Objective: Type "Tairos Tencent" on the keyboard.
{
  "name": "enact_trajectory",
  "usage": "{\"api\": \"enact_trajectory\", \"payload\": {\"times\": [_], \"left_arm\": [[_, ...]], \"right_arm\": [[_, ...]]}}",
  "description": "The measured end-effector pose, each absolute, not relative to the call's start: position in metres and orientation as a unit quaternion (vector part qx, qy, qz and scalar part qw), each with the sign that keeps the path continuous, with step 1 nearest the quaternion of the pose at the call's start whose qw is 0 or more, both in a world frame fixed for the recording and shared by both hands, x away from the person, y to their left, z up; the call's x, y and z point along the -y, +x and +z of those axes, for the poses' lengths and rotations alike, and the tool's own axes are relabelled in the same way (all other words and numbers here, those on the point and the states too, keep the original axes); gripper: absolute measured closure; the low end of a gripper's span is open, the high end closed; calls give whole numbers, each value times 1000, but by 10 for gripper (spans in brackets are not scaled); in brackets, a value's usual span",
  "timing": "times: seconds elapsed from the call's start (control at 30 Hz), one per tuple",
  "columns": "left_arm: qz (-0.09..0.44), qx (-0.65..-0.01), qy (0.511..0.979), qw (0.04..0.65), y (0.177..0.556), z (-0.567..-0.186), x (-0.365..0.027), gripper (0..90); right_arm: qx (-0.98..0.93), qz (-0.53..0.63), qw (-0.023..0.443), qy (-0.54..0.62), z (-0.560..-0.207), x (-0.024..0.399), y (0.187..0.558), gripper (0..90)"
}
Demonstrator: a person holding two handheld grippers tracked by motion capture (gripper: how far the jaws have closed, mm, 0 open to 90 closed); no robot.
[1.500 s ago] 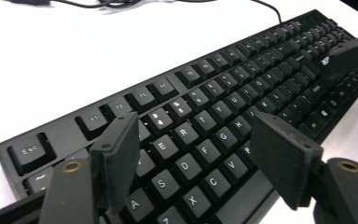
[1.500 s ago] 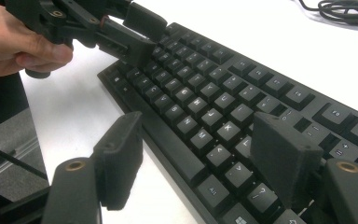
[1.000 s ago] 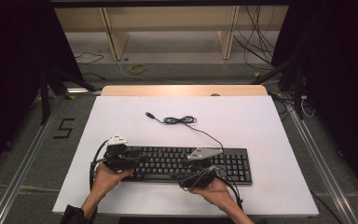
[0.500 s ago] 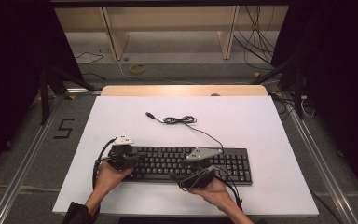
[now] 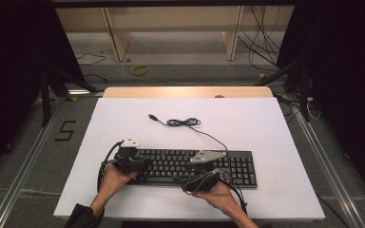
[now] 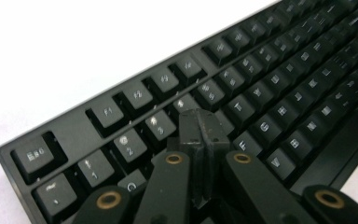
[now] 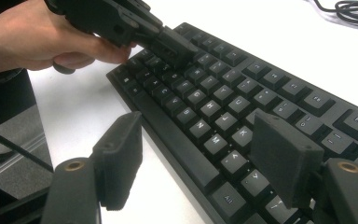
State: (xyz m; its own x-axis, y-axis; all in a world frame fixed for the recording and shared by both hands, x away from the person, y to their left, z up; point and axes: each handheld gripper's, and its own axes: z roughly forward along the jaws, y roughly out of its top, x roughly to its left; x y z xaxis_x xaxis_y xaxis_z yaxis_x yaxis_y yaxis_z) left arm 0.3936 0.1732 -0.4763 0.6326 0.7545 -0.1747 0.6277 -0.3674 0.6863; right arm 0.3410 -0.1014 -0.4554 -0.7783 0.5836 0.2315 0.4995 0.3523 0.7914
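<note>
Keyboard on the worktop's near side, its coiled cable behind it, left claw over its left end, right claw at its front edge

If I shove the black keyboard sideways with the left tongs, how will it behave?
The flat black plastic keyboard looks rigid, so it would probably slide as one piece across the smooth white table, not tip. Its thin black cable lies slack and should trail floppily. The shut left tongs may just press keys.
</note>
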Motion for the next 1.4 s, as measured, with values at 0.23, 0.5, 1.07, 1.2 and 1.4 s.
{"api": "enact_trajectory", "payload": {"times": [0.23, 0.5, 1.07, 1.2, 1.4], "left_arm": [[84, -420, 822, 374, 393, -474, -174, 893], [75, -424, 804, 409, 389, -464, -181, 763], [69, -434, 786, 436, 380, -458, -186, 380], [66, -434, 781, 445, 378, -457, -188, 353], [69, -434, 774, 456, 374, -454, -189, 348]], "right_arm": [[-819, 466, 49, 331, -454, 102, 341, 350], [-816, 468, 55, 335, -454, 102, 344, 400], [-826, 456, 61, 328, -458, 88, 350, 673], [-827, 452, 58, 328, -460, 84, 353, 724], [-833, 445, 58, 324, -463, 80, 356, 802]]}}
